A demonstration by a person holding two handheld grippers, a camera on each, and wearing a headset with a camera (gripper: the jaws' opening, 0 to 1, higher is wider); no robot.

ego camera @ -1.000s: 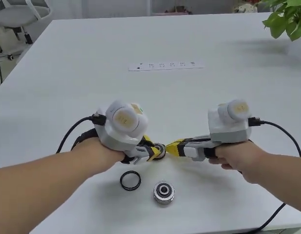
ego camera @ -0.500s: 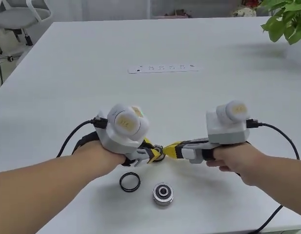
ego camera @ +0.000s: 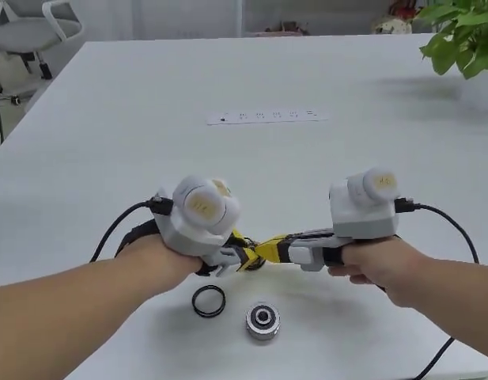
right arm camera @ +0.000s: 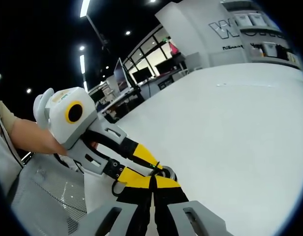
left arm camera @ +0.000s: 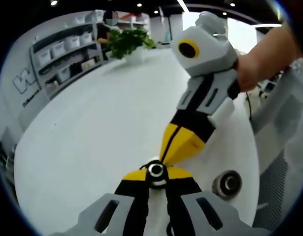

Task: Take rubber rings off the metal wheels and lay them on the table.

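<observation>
Head view: ring (ego camera: 209, 301) beside wheel (ego camera: 262, 321) (plant (ego camera: 457, 36) afar)

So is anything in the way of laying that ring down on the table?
Nothing visible does. The table beyond the held wheel is open; a loose rubber ring and a second wheel lie nearer the person.
</observation>
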